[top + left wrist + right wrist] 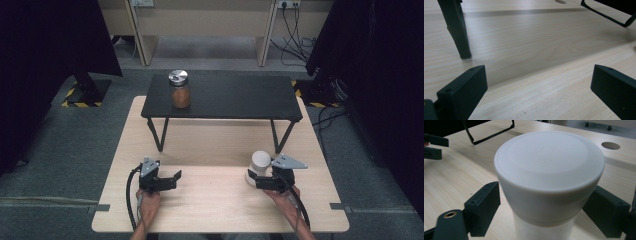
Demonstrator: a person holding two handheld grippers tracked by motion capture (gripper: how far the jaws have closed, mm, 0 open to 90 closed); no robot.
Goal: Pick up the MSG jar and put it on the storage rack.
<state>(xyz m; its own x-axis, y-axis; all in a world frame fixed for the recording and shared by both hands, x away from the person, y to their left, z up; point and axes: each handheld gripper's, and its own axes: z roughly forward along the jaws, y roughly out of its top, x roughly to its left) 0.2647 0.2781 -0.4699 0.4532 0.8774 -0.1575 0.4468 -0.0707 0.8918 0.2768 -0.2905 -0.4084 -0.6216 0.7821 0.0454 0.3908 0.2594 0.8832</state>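
Readable text: none in any of the three views.
White container [549, 182]: lid and side are plain, with no print or label visible in the right gripper view.
Jar [179, 89] on the black raised shelf [235, 97]: metal lid and glass side carry no label that can be made out from the high view; too small to tell more.
Counter [220, 200]: bare light wood grain, no marks or numbers.
Floor markings [70, 97]: yellow-and-black hazard stripes near the dark stand bases, a pattern without lettering.
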